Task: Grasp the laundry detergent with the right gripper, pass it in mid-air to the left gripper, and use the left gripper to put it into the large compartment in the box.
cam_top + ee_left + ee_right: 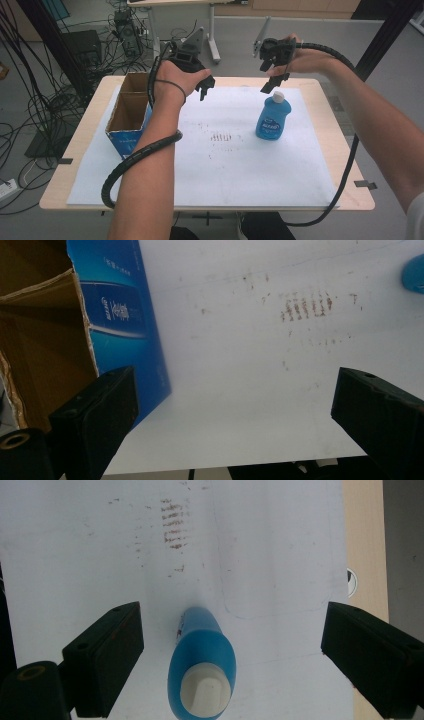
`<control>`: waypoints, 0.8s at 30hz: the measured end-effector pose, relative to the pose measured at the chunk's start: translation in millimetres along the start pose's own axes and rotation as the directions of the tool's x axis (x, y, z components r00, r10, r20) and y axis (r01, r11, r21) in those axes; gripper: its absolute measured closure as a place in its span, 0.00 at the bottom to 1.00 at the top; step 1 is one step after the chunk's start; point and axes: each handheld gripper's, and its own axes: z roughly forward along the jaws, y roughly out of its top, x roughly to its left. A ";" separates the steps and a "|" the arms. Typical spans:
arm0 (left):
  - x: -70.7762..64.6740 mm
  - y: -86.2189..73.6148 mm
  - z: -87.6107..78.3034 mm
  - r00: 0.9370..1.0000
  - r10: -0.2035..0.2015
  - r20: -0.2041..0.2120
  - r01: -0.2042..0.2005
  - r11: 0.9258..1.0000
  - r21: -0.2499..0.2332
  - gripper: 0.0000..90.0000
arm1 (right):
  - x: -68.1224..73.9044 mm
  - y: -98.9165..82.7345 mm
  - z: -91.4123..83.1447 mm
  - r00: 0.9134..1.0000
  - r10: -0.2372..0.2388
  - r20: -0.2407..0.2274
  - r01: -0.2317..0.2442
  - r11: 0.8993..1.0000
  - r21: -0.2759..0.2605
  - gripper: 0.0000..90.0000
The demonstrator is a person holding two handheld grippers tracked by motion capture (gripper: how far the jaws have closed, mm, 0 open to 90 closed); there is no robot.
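Blue bottle (273,118) stands upright, white cap (278,96) pointing up.

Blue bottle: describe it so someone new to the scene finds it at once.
Start at the white sheet covering the table. On its right half, below the right tool, stands the bottle: upright, blue, with a white cap. The only other blue thing is the open cardboard box on the left edge.

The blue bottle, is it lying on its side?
No, the blue bottle stands upright on the white sheet, with its white cap pointing up.
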 end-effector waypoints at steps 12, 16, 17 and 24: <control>0.5 -0.9 -2.2 1.000 0.002 0.000 -0.002 1.000 -0.002 0.06 | 0.2 -2.2 0.0 1.000 0.004 -0.001 -0.004 1.000 0.005 0.11; 2.0 -1.7 -3.5 1.000 -0.005 -0.002 0.005 1.000 -0.006 0.06 | 0.1 -5.9 0.2 1.000 0.005 -0.001 -0.005 1.000 0.004 0.11; 2.6 -2.1 -3.9 1.000 -0.008 -0.002 0.008 1.000 -0.007 0.06 | 0.2 -6.6 0.0 1.000 0.006 0.000 -0.006 1.000 0.004 0.11; 3.0 -3.1 -5.5 1.000 -0.009 -0.001 0.009 1.000 -0.009 0.06 | 1.6 -14.4 -2.7 1.000 0.021 0.000 -0.021 1.000 0.006 0.11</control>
